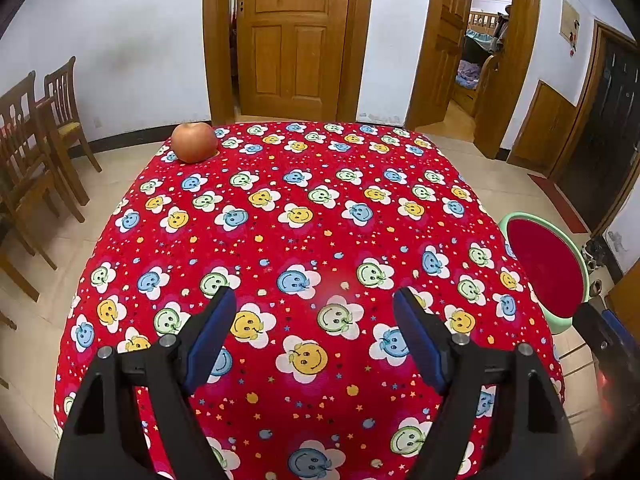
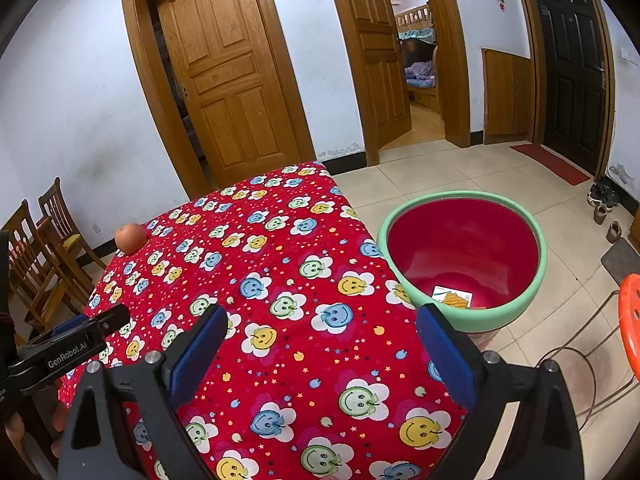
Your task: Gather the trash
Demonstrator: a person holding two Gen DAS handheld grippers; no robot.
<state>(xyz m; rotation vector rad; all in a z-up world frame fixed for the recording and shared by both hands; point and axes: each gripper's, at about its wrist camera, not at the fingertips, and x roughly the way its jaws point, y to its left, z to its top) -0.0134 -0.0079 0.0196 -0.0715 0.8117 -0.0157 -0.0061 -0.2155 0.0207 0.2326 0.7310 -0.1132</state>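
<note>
A red, green-rimmed bin (image 2: 460, 197) stands on the floor off the table's right edge, with a white and orange wrapper (image 2: 453, 298) lying at its bottom. In the left wrist view the bin (image 1: 505, 222) peeks out past the table's right side. My right gripper (image 2: 322, 316) hovers open over the table's near right part, nothing between its blue pads. My left gripper (image 1: 316, 300) hangs open over the near middle of the cloth, also with nothing in it. Each gripper shows in the other's view: the left gripper (image 2: 100, 322) at the left edge, the right gripper (image 1: 604, 322) at the right edge.
The table wears a red cloth (image 1: 320, 200) printed with smiley flowers. An apple (image 1: 195, 142) sits at its far left corner. Wooden chairs (image 1: 36, 132) stand left of the table, an orange stool (image 2: 632, 320) to the right. Doors line the far wall.
</note>
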